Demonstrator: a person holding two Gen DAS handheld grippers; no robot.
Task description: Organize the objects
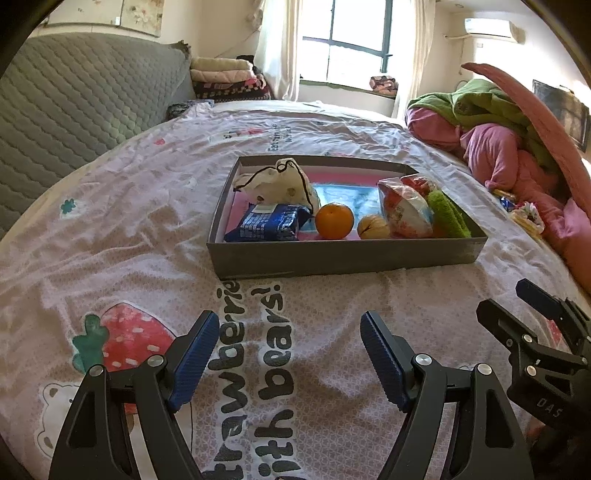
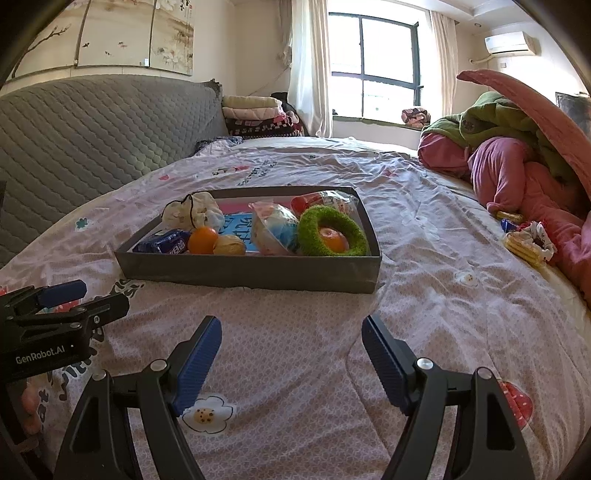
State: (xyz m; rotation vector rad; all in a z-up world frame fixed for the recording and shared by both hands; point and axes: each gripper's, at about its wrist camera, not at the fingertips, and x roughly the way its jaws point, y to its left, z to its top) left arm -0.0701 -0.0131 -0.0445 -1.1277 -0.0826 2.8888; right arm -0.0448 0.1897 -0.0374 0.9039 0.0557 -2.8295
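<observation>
Right wrist view shows both our left gripper [image 1: 290,354] and right gripper [image 2: 291,360] spread apart and empty, so we next reach for the loose yellow biscuit packets [image 2: 526,243] at two o'clock, destined for the shallow grey cardboard box [image 2: 251,271].

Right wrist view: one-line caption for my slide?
Open right gripper above the bedspread, facing a grey cardboard tray holding a fuzzy green ring.

A wide bed [image 2: 424,295] fills the room, spread with a pale pink printed sheet [image 1: 147,229]. Left of the bed stands a grey quilted headboard [image 2: 92,129], with a floral panel [image 2: 122,33] on the cream wall above it. Beyond the bed, a dark-framed window [image 2: 373,62] between white curtains [image 2: 308,66] lets in bright daylight. An air conditioner [image 2: 511,42] hangs right of the window.
</observation>
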